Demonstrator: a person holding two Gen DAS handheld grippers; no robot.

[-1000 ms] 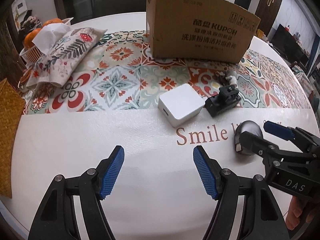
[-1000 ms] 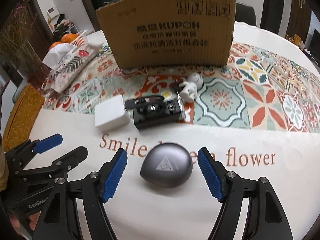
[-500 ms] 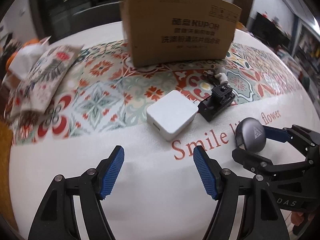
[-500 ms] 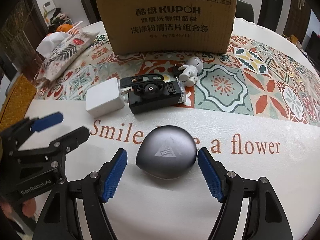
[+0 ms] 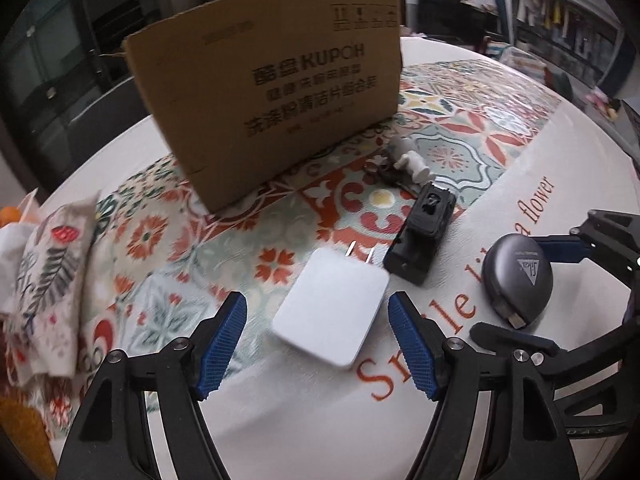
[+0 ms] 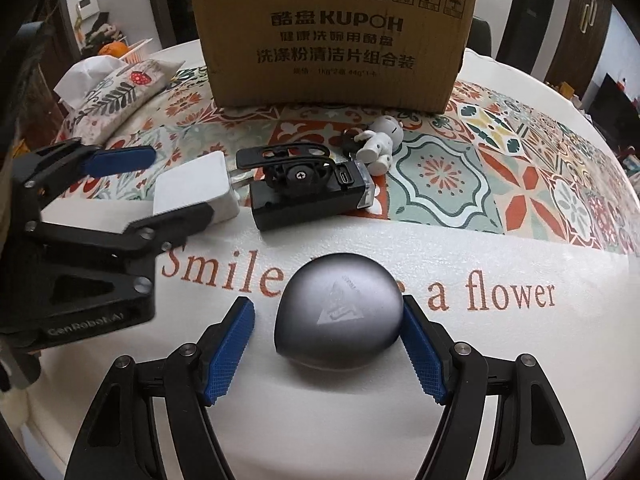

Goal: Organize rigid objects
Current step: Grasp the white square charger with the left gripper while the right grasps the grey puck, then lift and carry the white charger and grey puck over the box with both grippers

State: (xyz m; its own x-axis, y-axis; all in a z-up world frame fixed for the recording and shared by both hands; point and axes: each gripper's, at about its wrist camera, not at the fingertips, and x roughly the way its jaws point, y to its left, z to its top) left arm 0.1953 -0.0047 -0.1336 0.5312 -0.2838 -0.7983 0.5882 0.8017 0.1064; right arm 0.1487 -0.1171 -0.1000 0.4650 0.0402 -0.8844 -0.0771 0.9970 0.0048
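A white charger block point(image 5: 334, 307) lies on the table between the open fingers of my left gripper point(image 5: 316, 344); neither pad touches it. It also shows in the right wrist view point(image 6: 192, 188). A grey rounded case point(image 6: 340, 314) lies between the open fingers of my right gripper point(image 6: 330, 354); the right pad point(image 6: 420, 356) is at its side, the left pad stands apart. The case also shows in the left wrist view point(image 5: 518, 278). A black bike-light mount point(image 6: 308, 192) and a small white figurine point(image 6: 382, 142) lie beyond. A cardboard box point(image 6: 334, 36) stands upright behind them.
A patterned tissue pouch point(image 6: 116, 92) lies at the left, with a basket of oranges point(image 6: 120, 48) behind it. The tablecloth point(image 6: 500, 360) has a tiled band and the words "Smile ... a flower". A woven mat point(image 5: 24, 436) sits at the left edge.
My left gripper has moved forward and right until its fingers straddle the white charger. My right gripper has advanced around the grey case, which now sits deeper between the fingers.
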